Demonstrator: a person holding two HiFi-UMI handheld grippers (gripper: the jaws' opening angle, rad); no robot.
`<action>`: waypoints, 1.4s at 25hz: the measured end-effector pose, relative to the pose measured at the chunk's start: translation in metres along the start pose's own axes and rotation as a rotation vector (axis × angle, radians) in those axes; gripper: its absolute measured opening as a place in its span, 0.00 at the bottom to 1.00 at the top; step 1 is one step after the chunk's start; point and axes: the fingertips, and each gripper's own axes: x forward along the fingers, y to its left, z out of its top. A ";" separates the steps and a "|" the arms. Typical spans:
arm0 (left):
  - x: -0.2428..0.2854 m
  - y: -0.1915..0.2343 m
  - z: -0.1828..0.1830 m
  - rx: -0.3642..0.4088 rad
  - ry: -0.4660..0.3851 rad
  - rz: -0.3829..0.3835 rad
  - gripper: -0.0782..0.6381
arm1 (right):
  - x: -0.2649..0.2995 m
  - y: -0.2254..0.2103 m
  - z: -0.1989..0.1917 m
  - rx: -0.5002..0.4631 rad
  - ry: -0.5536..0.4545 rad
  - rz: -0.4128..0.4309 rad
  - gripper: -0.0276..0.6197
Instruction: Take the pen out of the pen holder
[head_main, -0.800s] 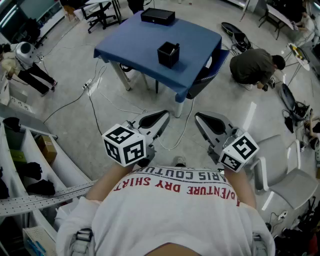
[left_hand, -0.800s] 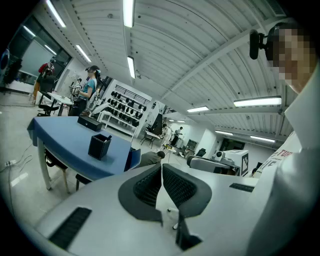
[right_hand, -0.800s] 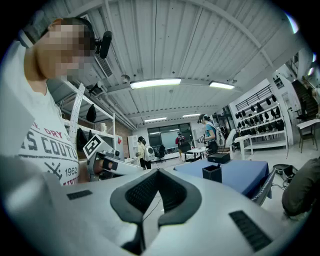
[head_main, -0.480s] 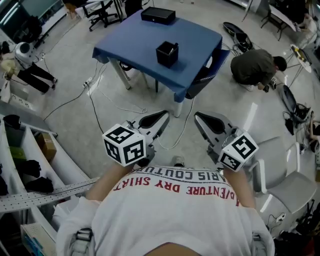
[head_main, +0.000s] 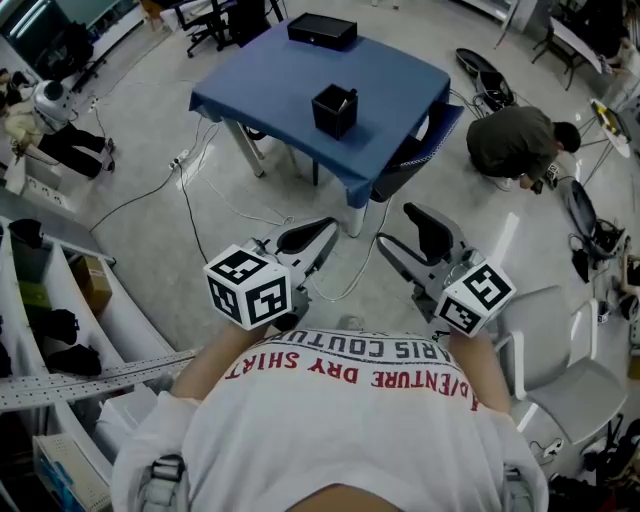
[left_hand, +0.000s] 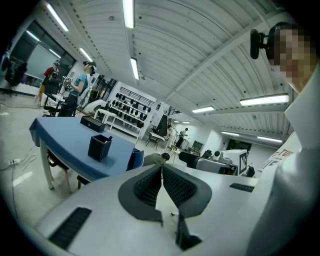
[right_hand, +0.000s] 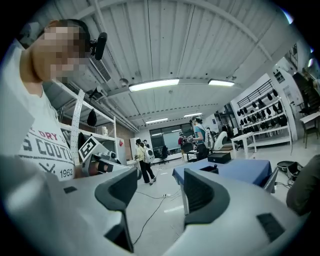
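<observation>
The pen holder (head_main: 335, 108), a black square open-topped box, stands upright on the blue table (head_main: 280, 75) at the far side of the scene, toward the table's near right part. A flat black box (head_main: 320, 30) lies at the table's far edge, well apart from the holder. In the left gripper view a dark tip of the pen (left_hand: 109, 138) pokes just above the holder's rim at one corner. Both tools hang near the person's white shirt (head_main: 340, 420), over the bare floor and well short of the table. The left gripper (head_main: 330, 232) has its jaws brought together, ribbed pads meeting at the tips with nothing between them. The right gripper (head_main: 393, 225) has its jaws standing wide apart and empty. Its own view shows only floor and the distant table through the gap. Cables (head_main: 200, 190) trail across the floor by the table's left legs. A person (head_main: 515, 140) crouches on the floor to the right of the table.
</observation>
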 end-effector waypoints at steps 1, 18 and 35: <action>0.003 0.000 0.002 0.001 -0.003 0.004 0.15 | 0.000 -0.004 0.001 -0.007 0.001 -0.004 0.48; 0.037 -0.002 0.016 0.011 -0.054 0.056 0.15 | -0.003 -0.057 0.011 -0.070 0.018 -0.002 0.60; 0.069 0.069 0.036 -0.007 -0.049 0.115 0.15 | 0.054 -0.117 0.009 -0.064 0.045 -0.008 0.60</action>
